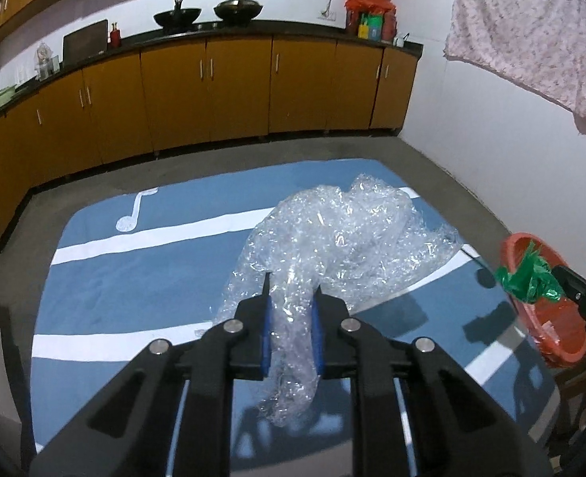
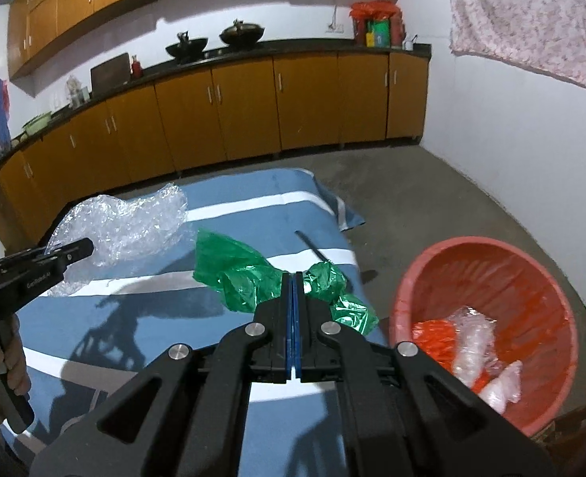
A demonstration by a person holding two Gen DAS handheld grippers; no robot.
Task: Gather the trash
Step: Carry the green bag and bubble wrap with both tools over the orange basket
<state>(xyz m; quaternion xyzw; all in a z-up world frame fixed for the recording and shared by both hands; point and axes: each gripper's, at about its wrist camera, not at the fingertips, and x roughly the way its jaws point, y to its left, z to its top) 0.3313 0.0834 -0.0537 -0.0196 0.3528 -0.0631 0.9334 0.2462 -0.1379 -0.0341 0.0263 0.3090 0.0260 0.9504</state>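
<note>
We found our left gripper (image 1: 292,284) with its jaws clamped on a fold of the clear bubble wrap (image 1: 344,230), which billowed ahead of them, while our right gripper (image 2: 293,278) pinched the green plastic bag (image 2: 245,274) beside the red basket (image 2: 452,262).

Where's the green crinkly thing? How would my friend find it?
Look at the blue cloth with white stripes spread over the table. Near its right edge, beside the round red plastic tub, the right gripper pinches a crumpled green plastic bag. It is shiny green, unlike the clear bubble wrap.
</note>
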